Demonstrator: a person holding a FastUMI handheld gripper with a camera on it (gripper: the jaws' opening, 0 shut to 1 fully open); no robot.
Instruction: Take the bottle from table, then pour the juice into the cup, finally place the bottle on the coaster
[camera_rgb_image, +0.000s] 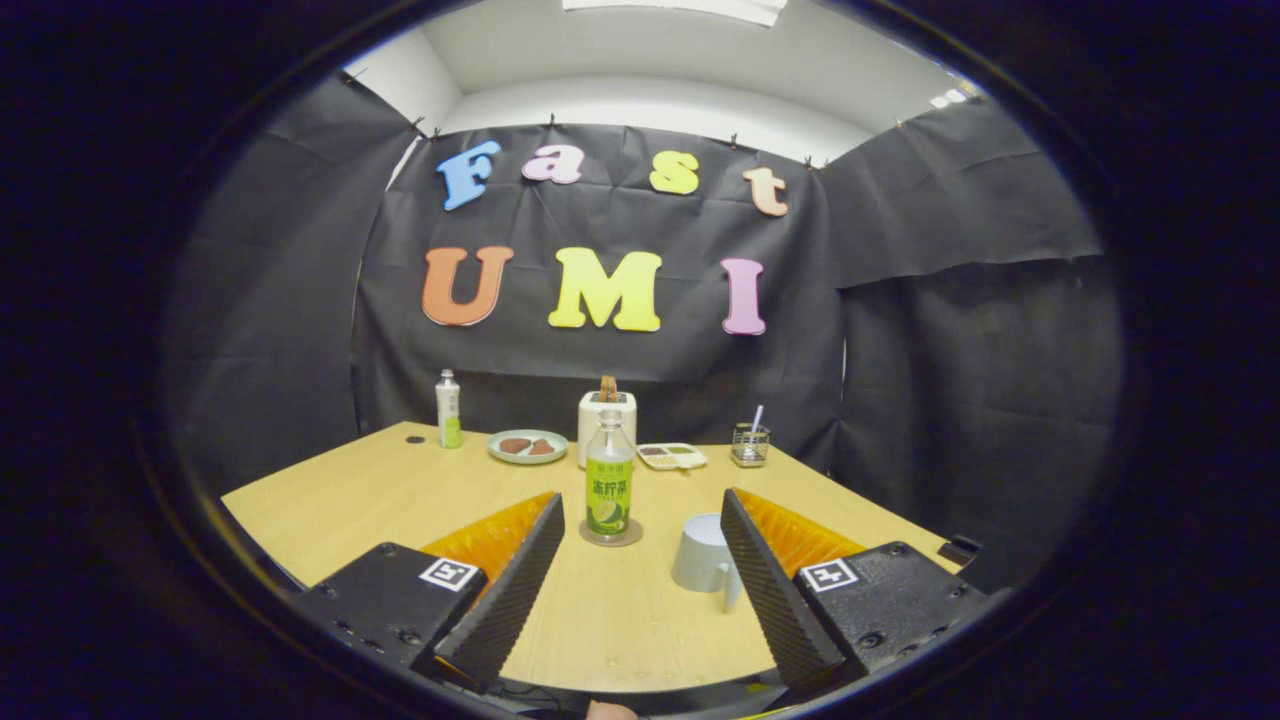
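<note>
Green-labelled bottle (609, 478) stands upright on the coaster (611, 536), beside the cup (702, 552), beyond your gripper (643, 510), whose fingers are spread wide.

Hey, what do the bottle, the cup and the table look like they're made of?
Bottle: looks like clear plastic, see-through above its green label, though glass is possible. Cup: pale, matte, opaque, likely plastic or ceramic. Table: light wood or wood-look laminate, with faint grain lines. The hand-held gripper is open, with bottle and cup between its fingers.
</note>
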